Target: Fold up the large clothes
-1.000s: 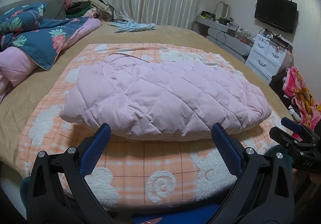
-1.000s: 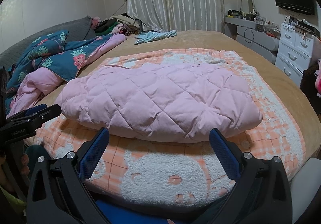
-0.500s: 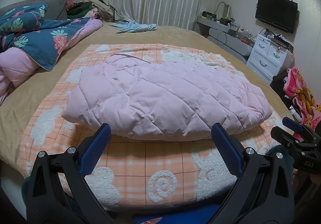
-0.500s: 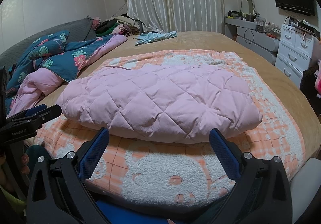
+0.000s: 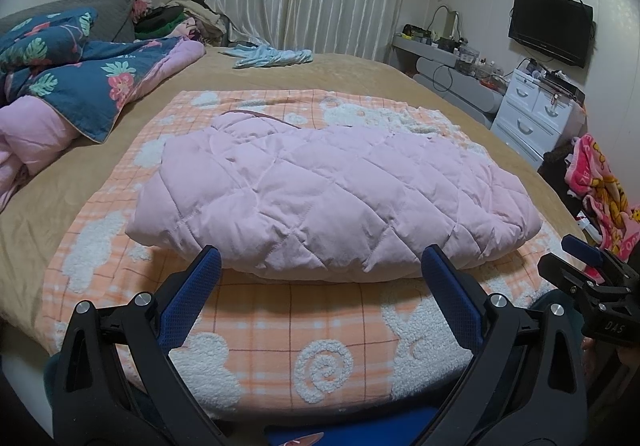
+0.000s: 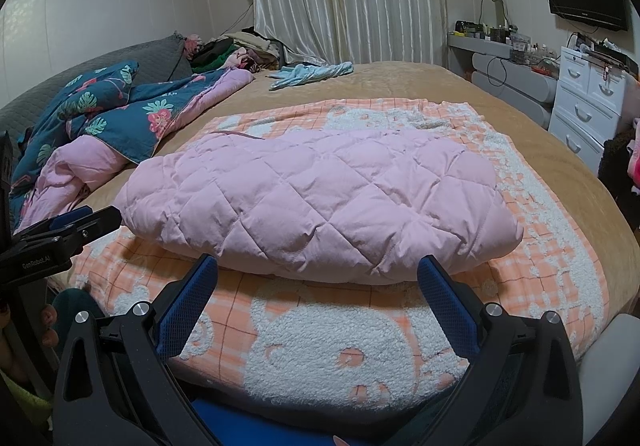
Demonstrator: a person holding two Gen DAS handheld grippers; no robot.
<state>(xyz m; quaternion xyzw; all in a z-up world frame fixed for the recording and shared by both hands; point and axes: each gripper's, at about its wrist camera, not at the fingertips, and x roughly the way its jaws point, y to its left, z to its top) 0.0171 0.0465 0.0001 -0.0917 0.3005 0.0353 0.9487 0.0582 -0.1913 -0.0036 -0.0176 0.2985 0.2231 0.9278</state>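
A pink quilted jacket (image 5: 328, 198) lies folded into a long flat bundle on an orange checked blanket (image 5: 280, 330) on the bed; it also shows in the right wrist view (image 6: 320, 202). My left gripper (image 5: 320, 266) is open and empty, just short of the jacket's near edge. My right gripper (image 6: 318, 270) is open and empty, also just short of that edge. The right gripper appears at the right edge of the left wrist view (image 5: 588, 266), the left gripper at the left edge of the right wrist view (image 6: 68, 230).
A blue floral duvet (image 5: 68, 78) with pink lining is heaped at the left. A light blue garment (image 5: 272, 56) lies at the far side of the tan bed cover (image 5: 360, 78). A white dresser (image 5: 536, 118) and a pink patterned cloth (image 5: 600, 186) stand right.
Both grippers have shifted only slightly; the jacket sits a touch closer in the left wrist view. Nothing was gripped or released.
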